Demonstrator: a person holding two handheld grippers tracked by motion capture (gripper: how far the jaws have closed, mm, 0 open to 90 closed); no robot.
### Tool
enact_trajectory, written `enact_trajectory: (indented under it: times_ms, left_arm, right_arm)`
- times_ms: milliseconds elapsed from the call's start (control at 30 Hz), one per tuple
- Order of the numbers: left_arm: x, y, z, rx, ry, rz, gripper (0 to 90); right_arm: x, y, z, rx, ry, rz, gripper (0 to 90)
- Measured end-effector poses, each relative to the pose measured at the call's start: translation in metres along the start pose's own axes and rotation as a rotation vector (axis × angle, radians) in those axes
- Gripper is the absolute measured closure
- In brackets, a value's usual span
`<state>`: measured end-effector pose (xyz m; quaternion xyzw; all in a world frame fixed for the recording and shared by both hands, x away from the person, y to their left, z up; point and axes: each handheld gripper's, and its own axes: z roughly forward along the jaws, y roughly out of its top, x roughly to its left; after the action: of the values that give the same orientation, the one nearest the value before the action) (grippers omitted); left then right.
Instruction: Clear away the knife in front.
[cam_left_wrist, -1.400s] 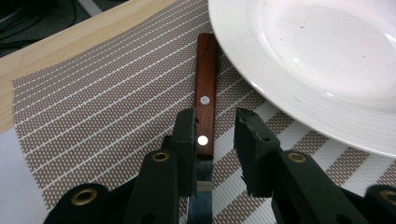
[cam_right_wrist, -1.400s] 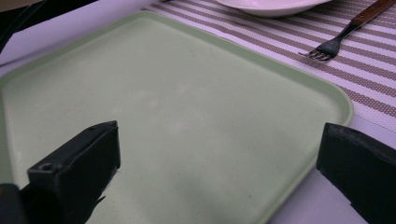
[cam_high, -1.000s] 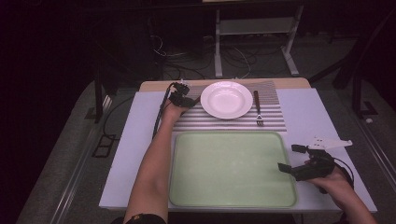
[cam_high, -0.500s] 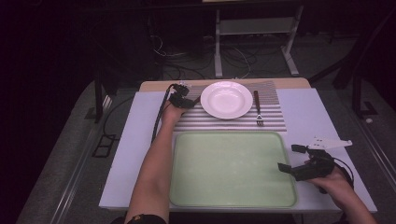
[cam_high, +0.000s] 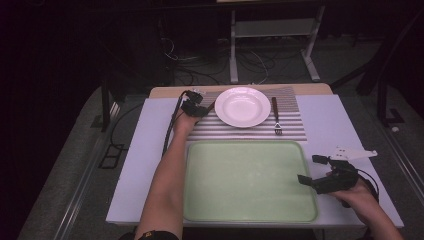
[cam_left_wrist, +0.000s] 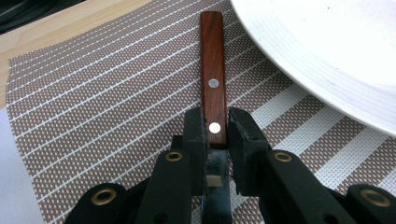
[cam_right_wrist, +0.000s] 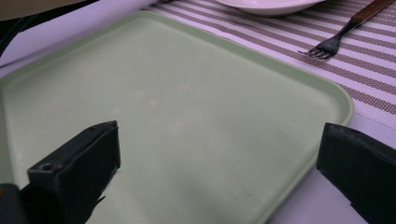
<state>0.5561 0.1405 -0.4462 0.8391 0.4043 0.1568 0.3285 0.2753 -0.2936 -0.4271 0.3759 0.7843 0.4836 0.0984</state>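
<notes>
– What colour is that handle (cam_left_wrist: 213, 79) between the black jaws?

– Reddish-brown wood, with two silvery round rivets set in it.

– And the mat (cam_left_wrist: 107, 93) under it?

– Brown weave with thin white stripes. In the high view it reads more as grey and white, but the light there is dim.

– The plate (cam_high: 242, 106)?

– Plain white, faint ridges near its rim.

– The tray (cam_high: 250, 180)?

– Pale green, no pattern. The tabletop (cam_high: 137, 150) around it is a light lavender-white, with a tan wooden edge at the far side.

– The fork (cam_right_wrist: 343, 32)?

– Dark metal tines, a brown wooden handle like the other one.
</notes>
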Motion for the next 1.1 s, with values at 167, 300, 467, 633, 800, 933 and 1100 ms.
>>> enact_trajectory:
  times_ms: [167,300,467,633,800,933,1100]
  left_arm:
    - [0.002,0.0,-0.002,-0.003,-0.018,-0.023,77.1]
    - [0.002,0.003,-0.009,-0.019,-0.015,-0.018,77.1]
    - [0.007,0.005,-0.021,-0.007,-0.012,-0.032,77.1]
    - [0.011,0.003,-0.035,0.002,-0.006,-0.044,77.1]
    - [0.012,-0.002,-0.051,-0.014,-0.01,-0.058,77.1]
    - [0.011,-0.004,-0.059,-0.017,-0.015,-0.067,77.1]
    - [0.007,-0.009,-0.075,-0.04,-0.04,-0.08,77.0]
  right_arm:
    - [0.0,0.0,-0.001,-0.002,0.0,0.003,0.0]
    - [-0.001,0.0,-0.001,-0.004,-0.001,0.004,0.0]
    - [0.0,0.0,-0.001,-0.003,-0.001,0.003,0.0]
    - [0.0,0.0,0.0,-0.003,-0.001,0.0,0.0]
    - [0.001,0.0,0.0,-0.004,-0.001,-0.002,0.0]
    - [0.001,0.0,0.0,-0.003,0.002,-0.003,0.0]
    - [0.002,0.0,0.0,-0.003,0.001,-0.004,0.0]
